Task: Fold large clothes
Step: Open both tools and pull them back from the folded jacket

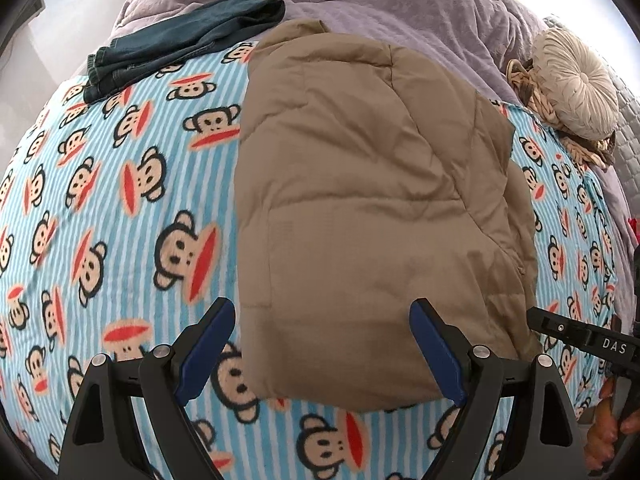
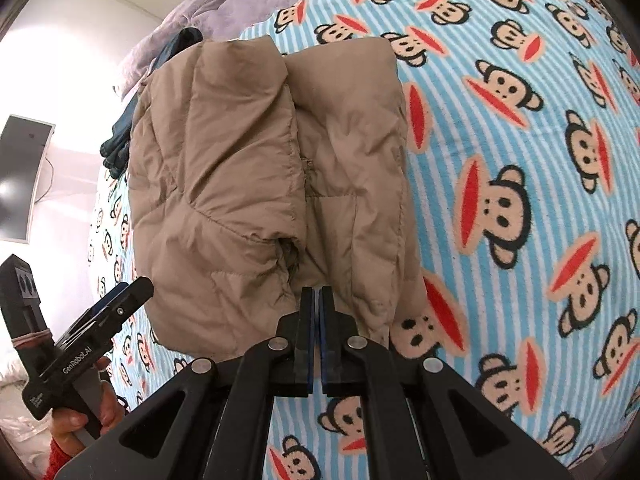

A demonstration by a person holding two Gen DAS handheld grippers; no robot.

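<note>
— Hovering over the bed, your left gripper [image 1: 324, 344] hangs with its blue pads spread wide, gripping nothing, above the near hem of the tan puffer jacket [image 1: 360, 200]. Why there?

— Likely to line up the next fold: you have the jacket lying lengthwise on the monkey-print blanket [image 1: 120, 208], its sides already turned in to meet along the middle.

— And your right gripper [image 2: 316, 308]?

— Clenched, pads pressed together at the jacket's near edge. Whether any fabric is pinched between them, you can't tell; the tips cover that spot.

— What else is lost?

— The dark jeans [image 1: 180, 40] sit folded well apart at the far left, half hidden behind the jacket from the right wrist. The round cushion [image 1: 576, 80] is blurred at the rim.
</note>
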